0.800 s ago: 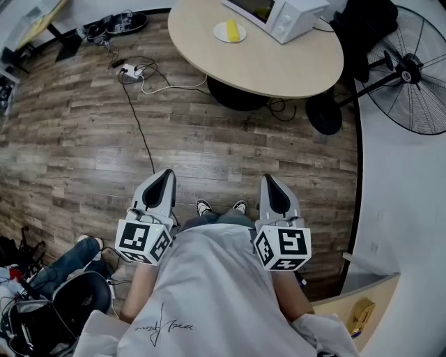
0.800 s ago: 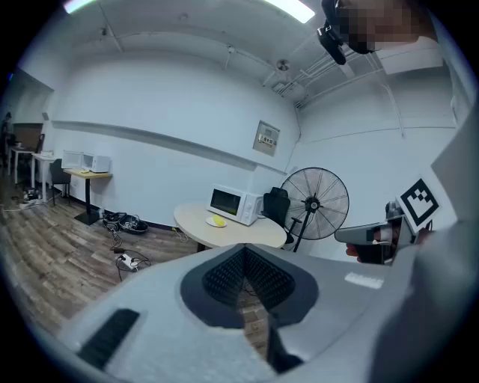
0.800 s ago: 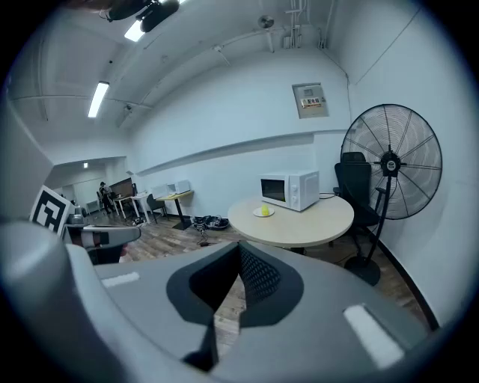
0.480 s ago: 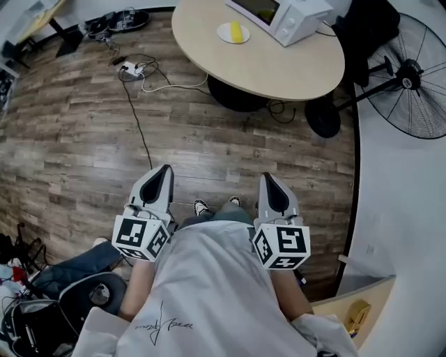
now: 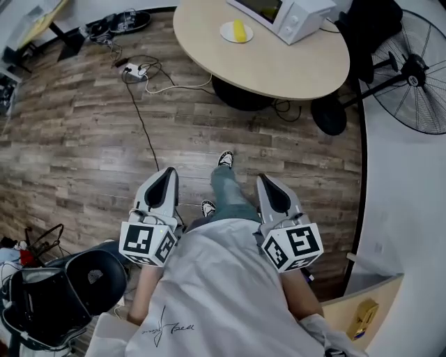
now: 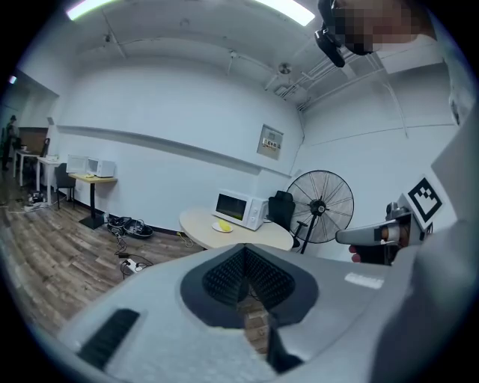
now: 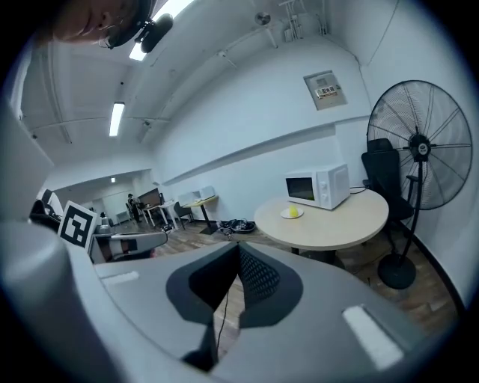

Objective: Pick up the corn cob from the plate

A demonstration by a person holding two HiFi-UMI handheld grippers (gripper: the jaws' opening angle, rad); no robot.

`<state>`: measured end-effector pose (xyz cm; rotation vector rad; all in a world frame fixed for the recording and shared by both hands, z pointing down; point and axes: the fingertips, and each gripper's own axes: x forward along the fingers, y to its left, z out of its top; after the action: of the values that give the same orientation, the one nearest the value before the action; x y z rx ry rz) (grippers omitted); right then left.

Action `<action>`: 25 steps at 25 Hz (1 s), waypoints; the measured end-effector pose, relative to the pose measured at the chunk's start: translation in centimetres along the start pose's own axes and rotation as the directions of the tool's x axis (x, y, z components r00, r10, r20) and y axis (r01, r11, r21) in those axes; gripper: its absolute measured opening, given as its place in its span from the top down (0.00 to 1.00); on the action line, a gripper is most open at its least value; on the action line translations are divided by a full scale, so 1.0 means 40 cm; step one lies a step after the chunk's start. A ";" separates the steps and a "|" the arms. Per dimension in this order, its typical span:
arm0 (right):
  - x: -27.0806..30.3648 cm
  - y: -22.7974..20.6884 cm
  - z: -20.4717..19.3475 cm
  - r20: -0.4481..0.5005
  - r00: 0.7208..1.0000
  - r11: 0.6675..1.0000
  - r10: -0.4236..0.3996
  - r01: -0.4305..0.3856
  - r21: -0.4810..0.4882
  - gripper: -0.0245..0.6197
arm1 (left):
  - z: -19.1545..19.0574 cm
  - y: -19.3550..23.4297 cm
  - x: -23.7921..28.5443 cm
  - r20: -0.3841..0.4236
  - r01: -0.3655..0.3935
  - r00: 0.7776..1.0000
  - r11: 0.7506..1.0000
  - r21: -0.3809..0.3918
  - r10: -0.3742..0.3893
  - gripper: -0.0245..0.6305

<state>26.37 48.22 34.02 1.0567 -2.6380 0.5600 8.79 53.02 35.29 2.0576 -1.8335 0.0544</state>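
Note:
A yellow corn cob [image 5: 239,30] lies on a small white plate [image 5: 229,33] on the round beige table [image 5: 279,63], far ahead of me. Both grippers are held close to my body over the wooden floor, well short of the table. My left gripper [image 5: 167,174] has its jaws together with nothing between them. So does my right gripper [image 5: 263,181]. In the left gripper view the corn cob [image 6: 224,226] is small beyond my left gripper [image 6: 245,250]. The right gripper view has the corn cob [image 7: 292,212] past my right gripper [image 7: 238,247].
A white microwave [image 5: 289,14] stands on the table beside the plate. A black pedestal fan [image 5: 418,77] stands to the table's right. A power strip with cables [image 5: 136,70] lies on the floor at the left. A black chair [image 5: 63,293] is at my lower left.
The person has stepped forward, one leg now stretched ahead between the grippers. The black chair has slid further into view at the lower left. Both grippers stay shut and empty.

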 end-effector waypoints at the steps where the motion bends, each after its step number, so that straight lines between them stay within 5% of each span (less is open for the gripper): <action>1: 0.015 0.004 0.003 -0.002 1.000 1.000 0.020 -0.020 -0.002 0.95 | 0.005 0.005 0.005 0.001 -0.005 1.000 1.000 0.002 0.005 0.98; 17: 0.325 -0.068 0.130 -0.011 0.997 0.993 0.074 -0.075 -0.094 0.95 | 0.104 0.106 0.257 -0.038 0.052 0.998 0.993 0.108 -0.048 0.97; 25: 0.500 -0.158 0.230 -0.049 0.993 0.990 0.104 -0.108 -0.088 0.95 | 0.176 0.174 0.457 -0.075 0.098 0.992 0.995 -0.037 -0.100 0.96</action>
<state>15.87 27.86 34.61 0.8713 -2.6651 0.4740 3.17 33.01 35.61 2.0905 -1.6739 0.0752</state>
